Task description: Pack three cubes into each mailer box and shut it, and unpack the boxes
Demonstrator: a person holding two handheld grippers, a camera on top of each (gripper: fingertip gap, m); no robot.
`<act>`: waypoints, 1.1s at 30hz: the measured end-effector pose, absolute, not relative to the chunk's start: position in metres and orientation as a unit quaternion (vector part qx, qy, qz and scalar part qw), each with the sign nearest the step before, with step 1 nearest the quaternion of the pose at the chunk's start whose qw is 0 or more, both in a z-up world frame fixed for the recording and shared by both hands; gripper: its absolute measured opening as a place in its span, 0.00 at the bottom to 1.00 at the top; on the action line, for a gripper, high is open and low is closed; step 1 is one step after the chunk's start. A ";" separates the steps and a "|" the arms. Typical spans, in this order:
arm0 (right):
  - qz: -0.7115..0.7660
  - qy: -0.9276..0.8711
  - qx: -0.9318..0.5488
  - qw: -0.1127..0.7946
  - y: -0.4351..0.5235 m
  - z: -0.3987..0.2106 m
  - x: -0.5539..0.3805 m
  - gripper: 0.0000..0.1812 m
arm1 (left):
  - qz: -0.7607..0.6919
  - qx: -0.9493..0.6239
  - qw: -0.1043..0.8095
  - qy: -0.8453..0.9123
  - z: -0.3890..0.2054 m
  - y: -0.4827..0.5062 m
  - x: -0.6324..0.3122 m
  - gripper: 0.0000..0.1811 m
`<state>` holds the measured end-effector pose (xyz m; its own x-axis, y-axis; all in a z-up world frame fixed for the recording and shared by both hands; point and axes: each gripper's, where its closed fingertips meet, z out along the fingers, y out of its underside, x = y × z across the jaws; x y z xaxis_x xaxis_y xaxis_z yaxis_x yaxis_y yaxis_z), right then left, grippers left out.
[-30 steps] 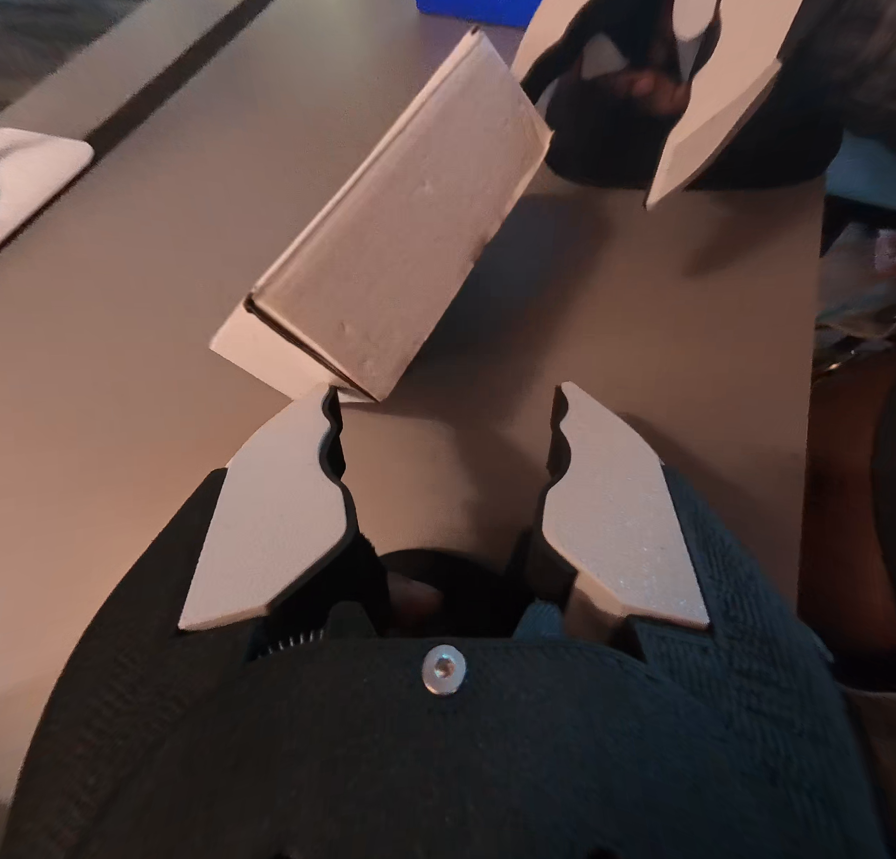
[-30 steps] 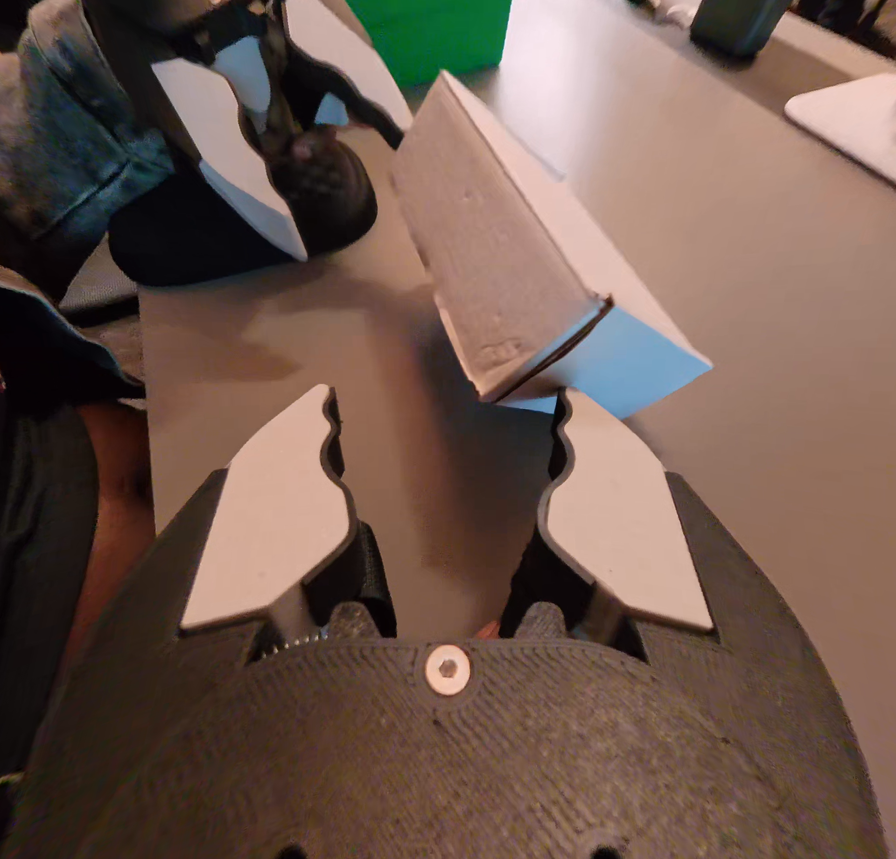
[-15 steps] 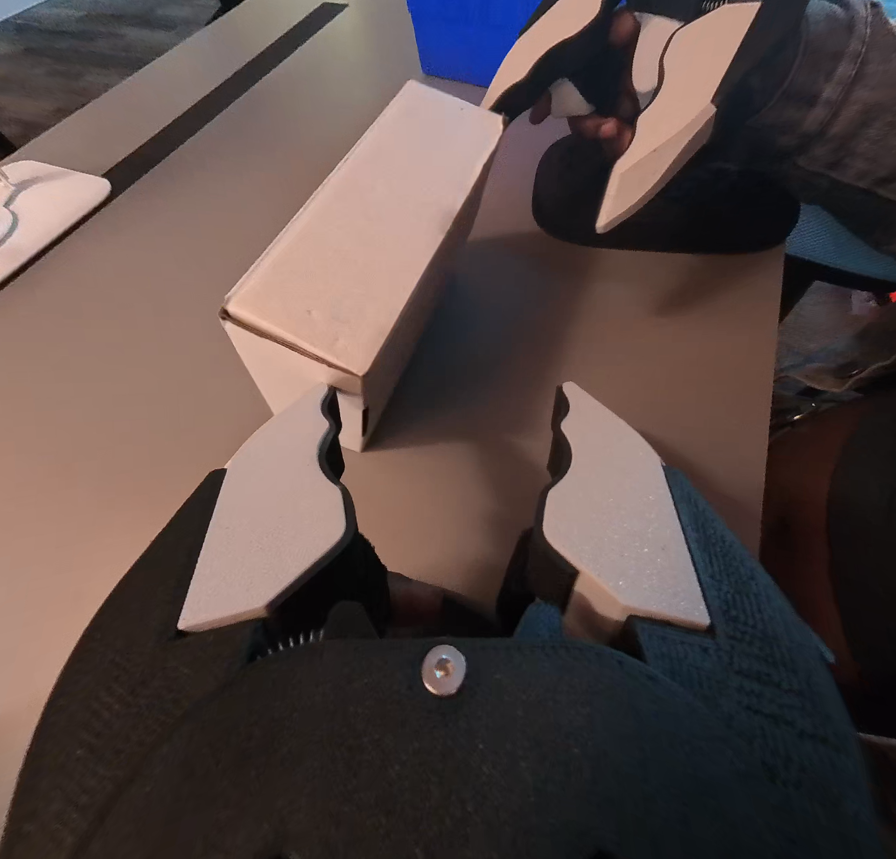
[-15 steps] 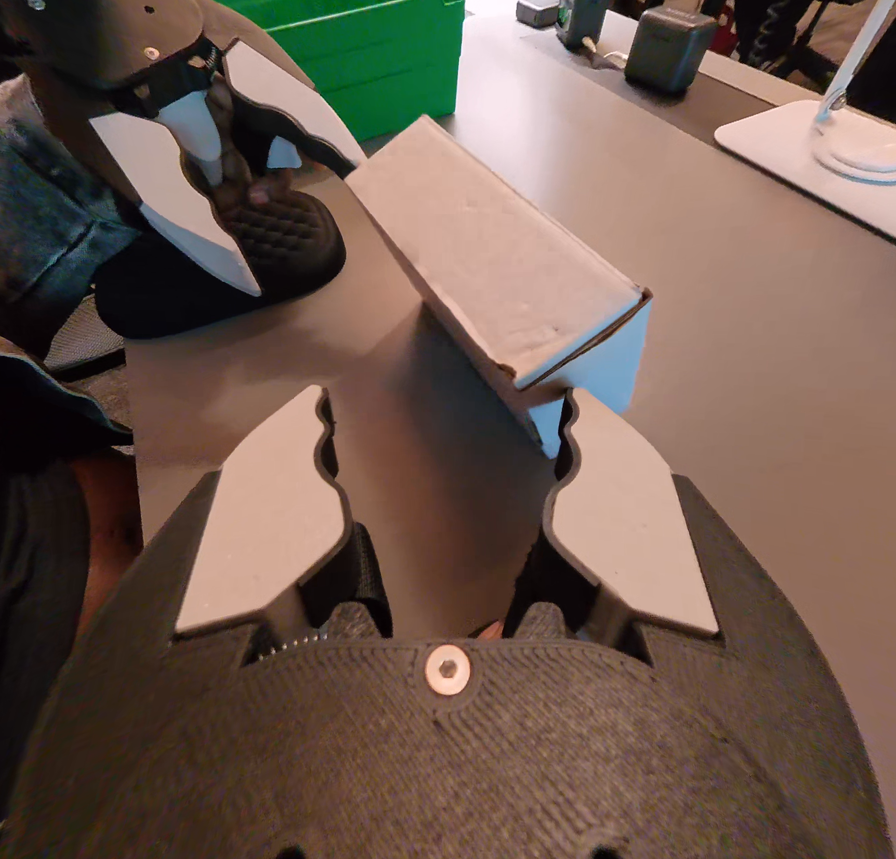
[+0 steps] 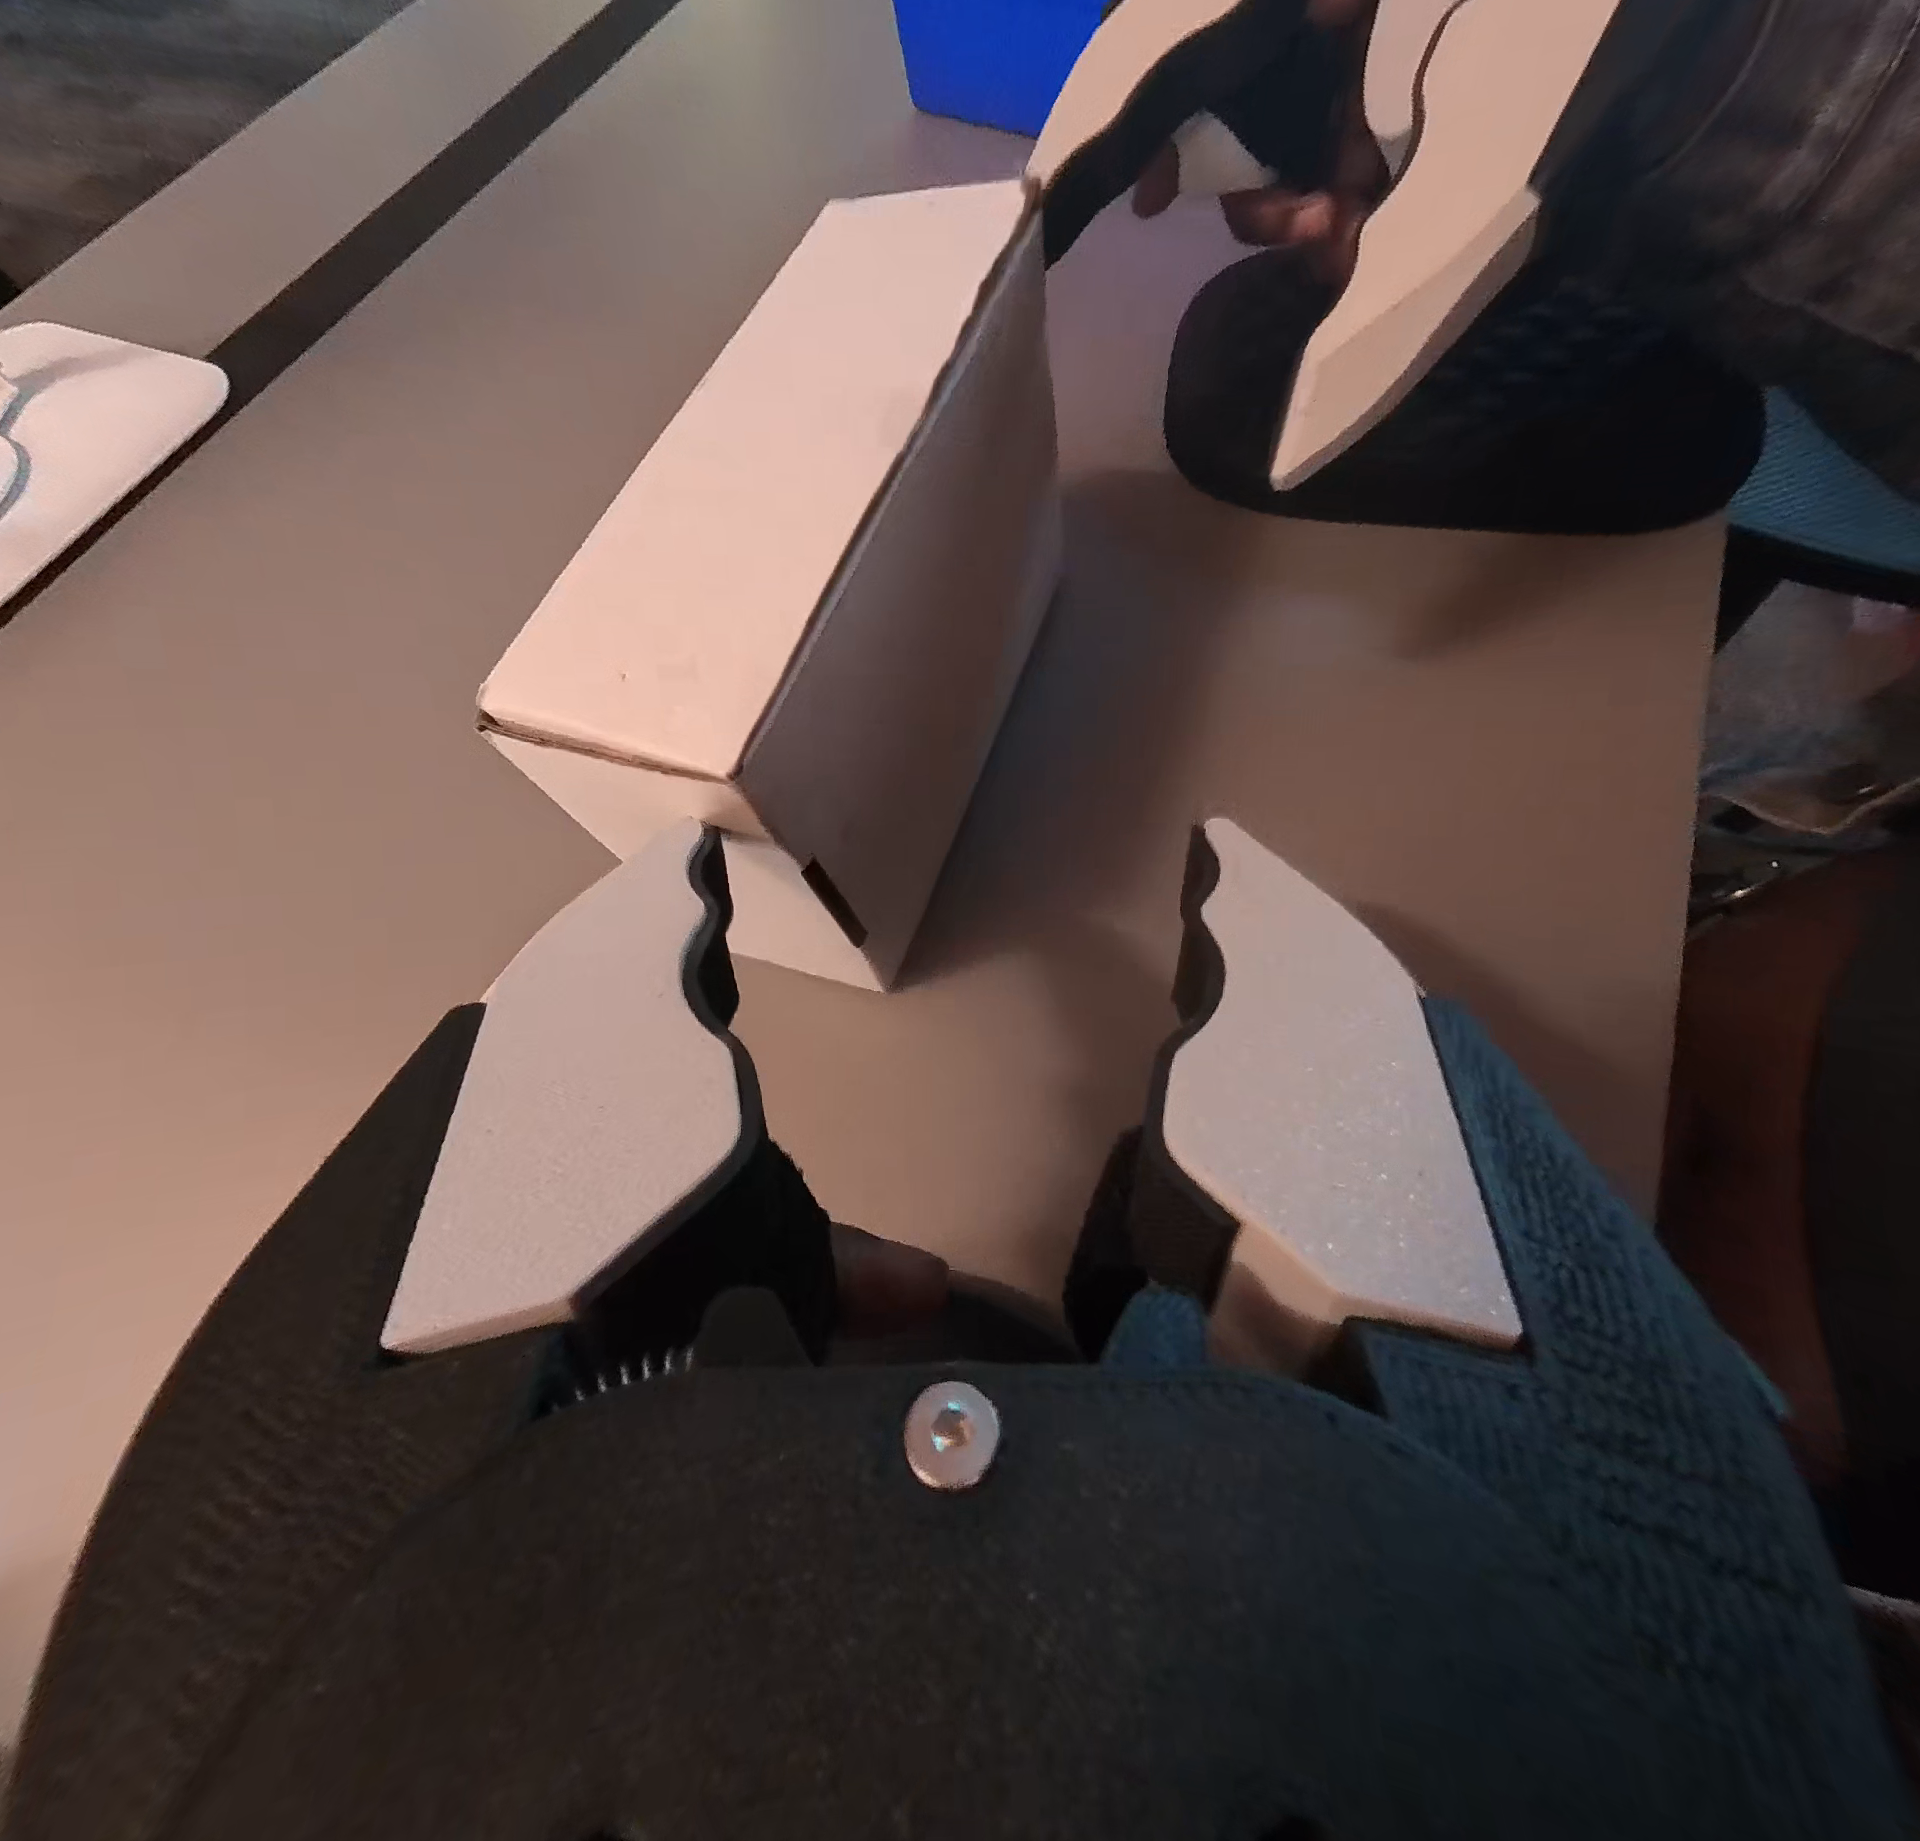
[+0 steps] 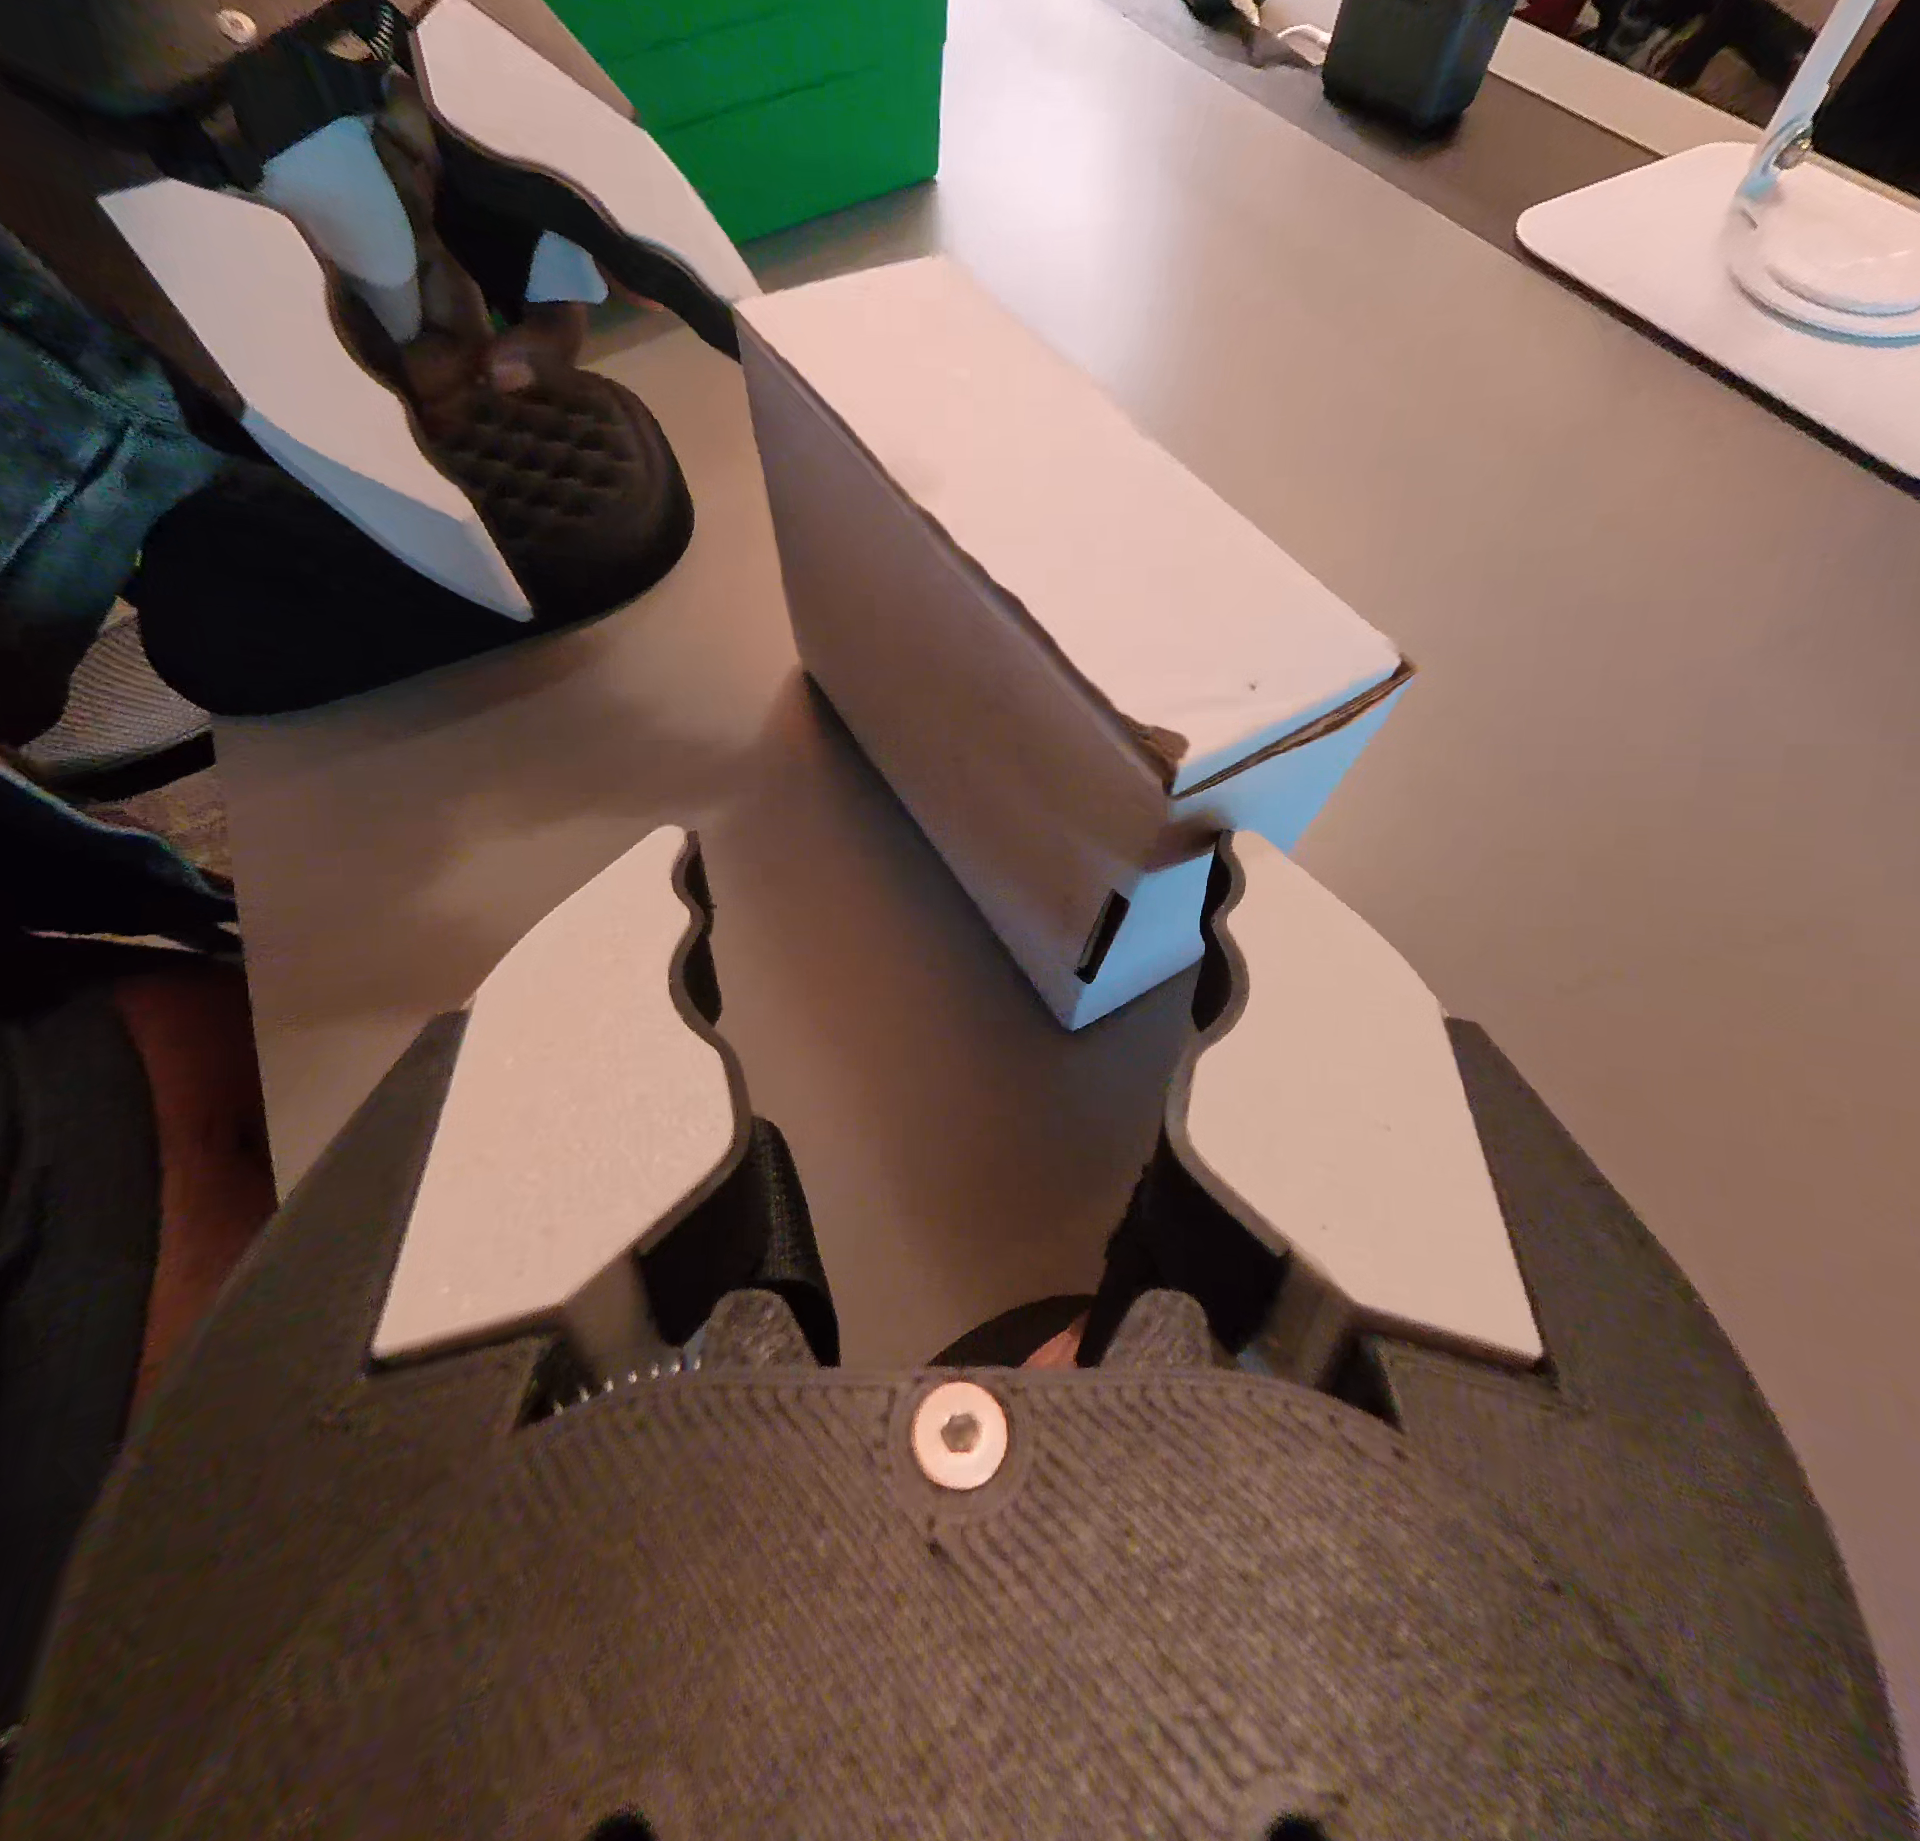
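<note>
A closed white mailer box [image 5: 748, 544] lies flat on the grey table [image 5: 260, 752]; it also shows in the right wrist view [image 6: 1091, 544]. My left gripper [image 5: 956, 841] is open at the box's near end, with its left fingertip [image 5: 665, 918] against that end. My right gripper [image 6: 956, 856] is open at the opposite end, with its right fingertip [image 6: 1278, 929] against the end face. Each gripper shows in the other's view, one finger touching the far top corner of the box. Neither holds anything. No cubes are visible.
A green bin [image 6: 779, 56] stands behind the box in the right wrist view, and a blue bin [image 5: 987, 25] in the left wrist view. A white lamp base [image 6: 1766, 264] and dark grey devices [image 6: 1423, 15] sit at the table's far side. The table edge [image 5: 1683, 856] is near the person.
The box was tipped up on one long edge between the grippers and has come down flat on the table. Both grippers have stayed open at its ends.
</note>
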<state>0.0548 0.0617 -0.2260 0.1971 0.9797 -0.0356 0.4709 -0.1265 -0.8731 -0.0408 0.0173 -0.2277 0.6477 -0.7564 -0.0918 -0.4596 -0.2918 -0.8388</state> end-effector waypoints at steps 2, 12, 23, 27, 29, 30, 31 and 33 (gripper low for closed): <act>0.340 -0.537 -0.671 0.381 0.060 -0.227 0.056 0.50 | -0.168 -0.781 0.459 0.389 -0.229 0.015 -0.040 0.46; 0.335 -0.533 -0.608 0.485 0.074 -0.191 0.077 0.54 | -0.192 -0.707 0.567 0.376 -0.203 0.049 -0.056 0.74; 0.292 -0.651 -0.484 0.505 0.065 -0.174 0.043 0.39 | -0.311 -0.674 0.489 0.457 -0.248 0.070 -0.018 0.66; 0.275 -0.676 -0.472 0.495 0.067 -0.185 0.035 0.37 | -0.300 -0.665 0.501 0.466 -0.248 0.074 -0.015 0.51; 0.277 -0.680 -0.469 0.491 0.066 -0.186 0.032 0.34 | -0.288 -0.669 0.502 0.466 -0.250 0.077 -0.015 0.45; 0.265 -0.685 -0.467 0.492 0.067 -0.187 0.032 0.32 | -0.288 -0.668 0.503 0.467 -0.249 0.076 -0.014 0.44; 0.248 -0.692 -0.463 0.496 0.069 -0.188 0.033 0.30 | -0.288 -0.667 0.504 0.467 -0.249 0.076 -0.015 0.43; 0.204 -0.705 -0.453 0.505 0.072 -0.187 0.035 0.26 | -0.287 -0.663 0.506 0.472 -0.249 0.074 -0.014 0.43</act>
<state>0.0350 0.0721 -0.1871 -0.0786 0.8455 0.5281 0.4328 0.5062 -0.7460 -0.0140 0.0744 -0.2489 0.3893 -0.9160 -0.0966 -0.3348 -0.0431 -0.9413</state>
